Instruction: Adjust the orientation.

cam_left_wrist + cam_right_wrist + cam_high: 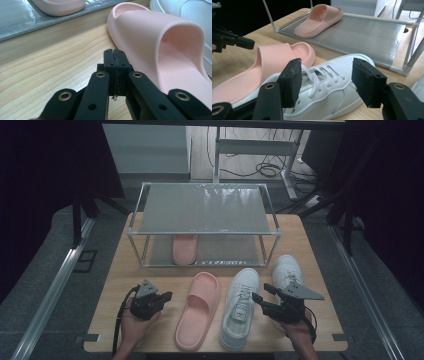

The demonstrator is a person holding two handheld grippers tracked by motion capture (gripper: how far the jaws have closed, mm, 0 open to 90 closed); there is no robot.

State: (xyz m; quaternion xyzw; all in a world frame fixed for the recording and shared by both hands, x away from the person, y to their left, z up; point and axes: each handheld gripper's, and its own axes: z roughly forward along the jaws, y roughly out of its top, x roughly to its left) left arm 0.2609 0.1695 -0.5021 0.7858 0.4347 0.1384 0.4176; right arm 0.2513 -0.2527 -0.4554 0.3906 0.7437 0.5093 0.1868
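A pink slipper (198,310) and a white sneaker (240,307) lie side by side on the wooden table (115,285). A second white sneaker (286,270) lies at the right, and a second pink slipper (184,249) sits on the rack's lower shelf. My left gripper (167,295) is left of the table slipper, shut with nothing between its jaws (115,53), pointing at the slipper (160,45). My right gripper (261,292) is open, just right of the near sneaker. In the right gripper view its pads (292,80) frame the laced sneaker (324,82) without pressing it.
A two-shelf metal rack (202,210) stands at the back of the table; its lower shelf (367,32) holds the slipper (319,20). The left gripper (232,40) shows at the far left of the right gripper view. Dark curtains and floor rails flank the table.
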